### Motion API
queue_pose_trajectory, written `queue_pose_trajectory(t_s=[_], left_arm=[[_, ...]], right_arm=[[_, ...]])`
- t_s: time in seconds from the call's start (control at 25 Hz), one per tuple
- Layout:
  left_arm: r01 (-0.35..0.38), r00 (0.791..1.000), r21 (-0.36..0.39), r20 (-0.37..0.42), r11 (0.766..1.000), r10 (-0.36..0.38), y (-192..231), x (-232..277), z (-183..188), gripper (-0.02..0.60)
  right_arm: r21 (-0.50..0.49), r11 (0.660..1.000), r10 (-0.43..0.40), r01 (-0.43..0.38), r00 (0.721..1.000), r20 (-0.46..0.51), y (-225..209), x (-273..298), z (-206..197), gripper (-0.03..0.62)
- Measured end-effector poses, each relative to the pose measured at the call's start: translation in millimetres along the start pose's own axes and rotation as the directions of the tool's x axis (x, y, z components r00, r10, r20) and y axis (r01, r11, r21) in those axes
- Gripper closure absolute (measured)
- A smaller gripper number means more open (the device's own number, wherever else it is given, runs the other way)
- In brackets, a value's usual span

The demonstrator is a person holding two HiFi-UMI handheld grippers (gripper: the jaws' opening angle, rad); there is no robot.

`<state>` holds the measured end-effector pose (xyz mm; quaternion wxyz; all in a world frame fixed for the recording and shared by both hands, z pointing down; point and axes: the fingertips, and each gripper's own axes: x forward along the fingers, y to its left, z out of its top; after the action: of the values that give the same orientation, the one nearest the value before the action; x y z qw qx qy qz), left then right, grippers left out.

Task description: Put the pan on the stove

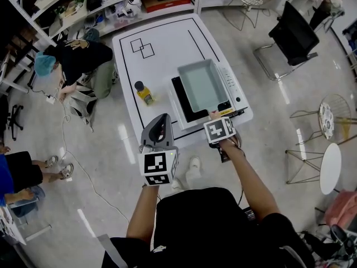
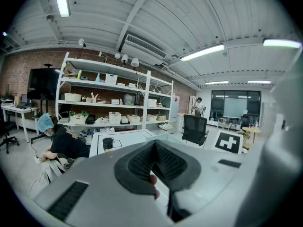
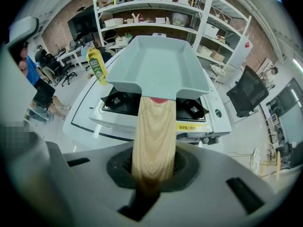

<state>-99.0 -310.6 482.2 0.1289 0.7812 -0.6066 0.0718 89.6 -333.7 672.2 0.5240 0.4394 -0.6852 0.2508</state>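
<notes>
Our right tongs (image 3: 152,170) clamp the handle (image 3: 154,126) of the pan (image 3: 158,65) over the stove (image 3: 201,111); left tongs (image 2: 155,161) together, empty; gripped so far out, the pan could swivel, landing askew

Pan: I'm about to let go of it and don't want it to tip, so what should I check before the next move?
1. Right gripper shut on the wooden handle: ok.
2. Pan positioned over the stove: ok.
3. Pan's bottom resting on the stove rather than hovering: cannot tell.
4. Yellow bottle standing apart from the pan: ok.
5. Left gripper empty and away from the pan: ok.
</notes>
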Motion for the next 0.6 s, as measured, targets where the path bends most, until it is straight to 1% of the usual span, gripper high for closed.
queue_pose_trajectory(t_s=[0.6], left_arm=[[0.010,1.000,0.009,0.008,1.000,-0.010,-5.4,-1.6,4.6,0.572]], right_arm=[[0.009,1.000,-0.002,0.002,0.998,0.063,-3.7,-18.1,12.1,0.511]])
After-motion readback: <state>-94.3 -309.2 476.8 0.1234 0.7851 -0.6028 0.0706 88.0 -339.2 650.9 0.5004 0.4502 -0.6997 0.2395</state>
